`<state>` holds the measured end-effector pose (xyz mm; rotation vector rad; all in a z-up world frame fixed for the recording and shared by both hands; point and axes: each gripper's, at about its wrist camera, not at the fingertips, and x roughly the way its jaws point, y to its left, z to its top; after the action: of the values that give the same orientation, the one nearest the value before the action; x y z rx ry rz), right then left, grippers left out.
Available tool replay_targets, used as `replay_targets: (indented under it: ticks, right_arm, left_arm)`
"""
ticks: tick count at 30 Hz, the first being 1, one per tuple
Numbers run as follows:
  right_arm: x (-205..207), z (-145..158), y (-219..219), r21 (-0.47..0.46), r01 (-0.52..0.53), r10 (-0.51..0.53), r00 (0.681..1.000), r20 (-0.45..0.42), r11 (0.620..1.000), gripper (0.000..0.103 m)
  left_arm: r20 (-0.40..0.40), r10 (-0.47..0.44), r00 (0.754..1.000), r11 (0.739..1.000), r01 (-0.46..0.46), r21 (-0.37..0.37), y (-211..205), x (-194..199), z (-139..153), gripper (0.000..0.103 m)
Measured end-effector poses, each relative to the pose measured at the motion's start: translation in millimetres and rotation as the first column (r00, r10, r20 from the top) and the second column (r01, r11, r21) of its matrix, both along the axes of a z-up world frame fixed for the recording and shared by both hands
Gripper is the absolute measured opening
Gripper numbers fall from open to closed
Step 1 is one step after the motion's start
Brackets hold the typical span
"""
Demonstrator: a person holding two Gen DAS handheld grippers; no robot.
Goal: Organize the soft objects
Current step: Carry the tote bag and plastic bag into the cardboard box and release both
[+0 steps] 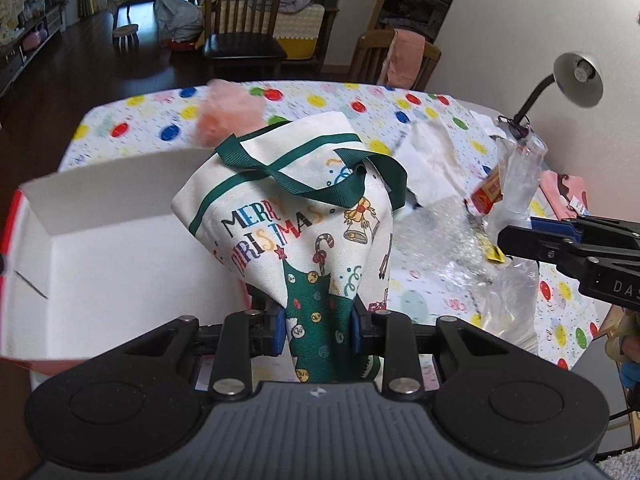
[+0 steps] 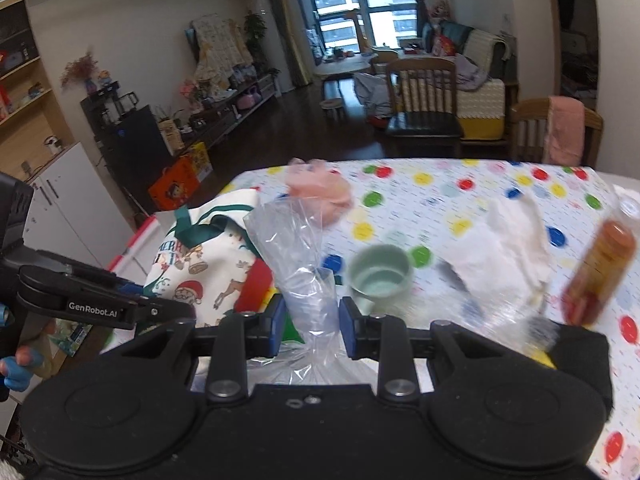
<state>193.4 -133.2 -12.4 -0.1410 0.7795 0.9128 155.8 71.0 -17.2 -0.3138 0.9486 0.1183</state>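
The left tool (image 1: 318,330) is clenching the green lower end of a white canvas Christmas tote bag with green ribbon handles (image 1: 288,216), its blue pads pressing the cloth from both sides. The right tool (image 2: 312,320) is gripping a crumpled clear plastic bag (image 2: 298,256) at its gathered neck.

Both things are likely to handle as light and limp. The canvas is bunching where it is pinched and should not slip; the plastic film looks slick and may be sliding free under a loose grip, so the gathered, thicker part is the safer hold. Neither appears fragile.

The tote is hanging above the spotted tabletop (image 1: 400,108), with an open white cardboard box (image 1: 100,216) at nine o'clock of it. It is showing "MERRY CHRISTMAS" lettering, bells and a candy cane. The plastic bag is standing at three o'clock of the tote.
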Motion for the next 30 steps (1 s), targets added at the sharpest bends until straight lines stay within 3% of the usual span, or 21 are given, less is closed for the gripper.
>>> replay_targets:
  ticks: [15, 30]
  right_arm:
    - [-23.0, 0.9, 134.8, 0.003, -0.028, 0.028, 0.999, -0.021, 1.000, 0.027]
    - [-18.8, -36.5, 244.8, -0.054, 0.010, -0.014, 0.997, -0.071, 0.998, 0.027]
  left_arm:
    - [-0.043, 0.011, 0.999, 0.999, -0.009, 0.036, 122.3, -35.2, 9.0, 0.029]
    - [-0.175, -0.008, 0.985, 0.993, 0.028, 0.112, 196.4, -34.0, -41.4, 0.029]
